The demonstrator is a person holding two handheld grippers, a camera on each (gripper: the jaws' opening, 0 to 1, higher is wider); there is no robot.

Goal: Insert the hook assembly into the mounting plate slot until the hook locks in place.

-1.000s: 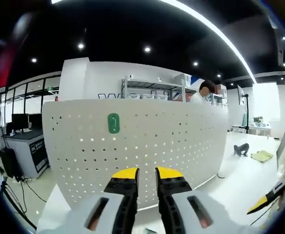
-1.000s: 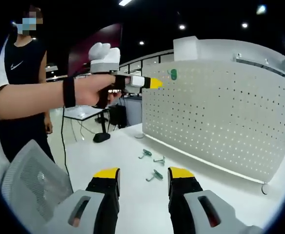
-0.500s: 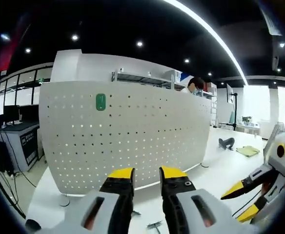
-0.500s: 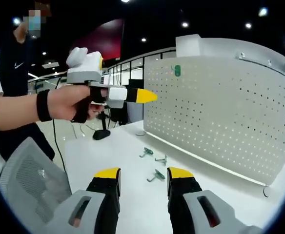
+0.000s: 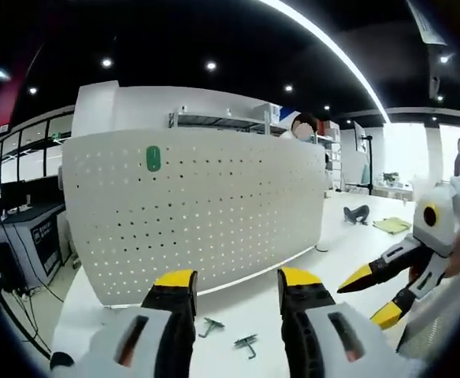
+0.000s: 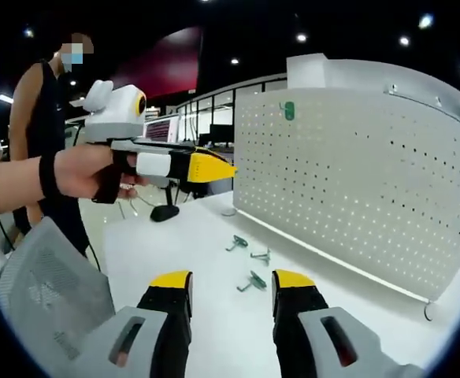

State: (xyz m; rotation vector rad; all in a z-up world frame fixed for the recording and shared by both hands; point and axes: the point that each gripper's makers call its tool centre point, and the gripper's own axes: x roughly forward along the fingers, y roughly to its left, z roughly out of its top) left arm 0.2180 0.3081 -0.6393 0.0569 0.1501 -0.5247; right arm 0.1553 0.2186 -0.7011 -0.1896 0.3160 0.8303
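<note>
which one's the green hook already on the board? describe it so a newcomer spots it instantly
Start at the big white pegboard standing on the white table. Look near its top edge, toward the end nearest the person: a small green hook piece sits against the holes. It is mounted on the board, while the other hooks lie loose on the table.

The left gripper (image 5: 235, 285) has two black jaws with yellow tips on a pale grey body with dark slots; the right gripper (image 6: 231, 285) looks the same. From the side, the left gripper carries a white band behind its yellow tips and a rounded white top with a yellow ring. The person (image 6: 53, 134) wears a black sleeveless top and a black wristband (image 6: 49, 175)
</note>
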